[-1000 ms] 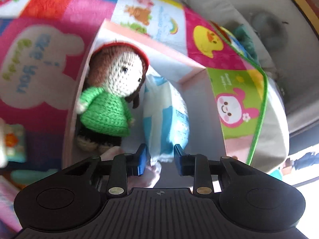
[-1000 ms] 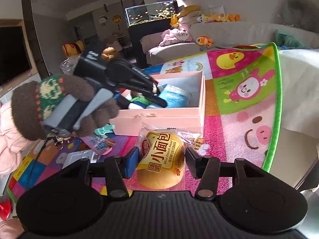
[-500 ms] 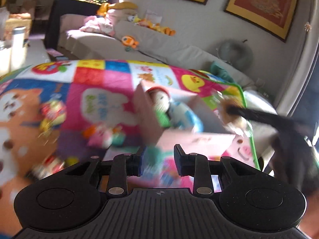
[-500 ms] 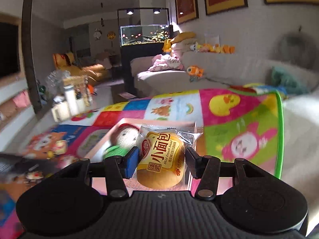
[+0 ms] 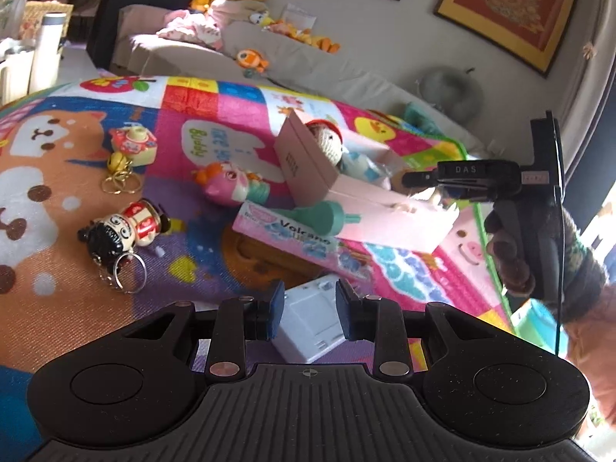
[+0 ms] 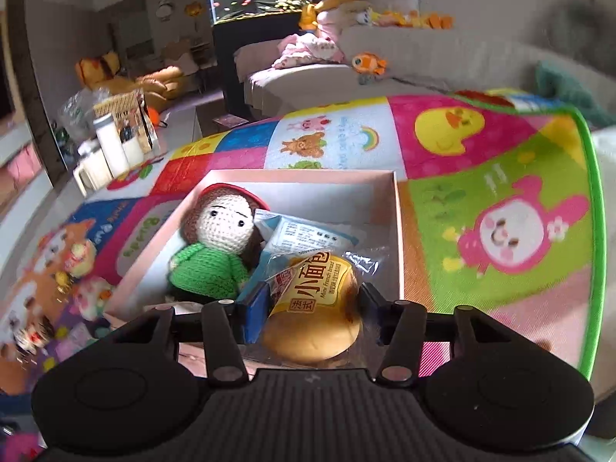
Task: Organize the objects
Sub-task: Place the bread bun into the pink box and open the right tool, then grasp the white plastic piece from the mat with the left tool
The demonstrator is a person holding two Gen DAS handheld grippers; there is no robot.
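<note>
My right gripper (image 6: 315, 304) hangs over the near end of the pink box (image 6: 398, 231). Its jaws are opening, and the packaged bread bun (image 6: 312, 308) sits tilted between them, the pads looking just off it. In the box lie a crochet doll in green (image 6: 215, 254) and a blue wipes pack (image 6: 304, 231). My left gripper (image 5: 310, 313) is open with nothing held, low over the play mat and above a white box (image 5: 312, 331). From the left wrist view the right gripper (image 5: 419, 179) reaches over the pink box (image 5: 308, 169), held by a gloved hand (image 5: 512, 246).
Loose on the colourful mat (image 5: 57, 177) lie a pink toy (image 5: 231, 186), a pink "Volcano" packet (image 5: 296, 236), a teal piece (image 5: 325, 219), a figure keychain (image 5: 123, 231) and a camera keychain (image 5: 133, 144). A sofa (image 5: 308, 65) with plush toys stands behind.
My left gripper has pulled back out of the box to a spot over the mat. My right gripper has carried the bun from the mat to above the box, and the bun now tilts.
</note>
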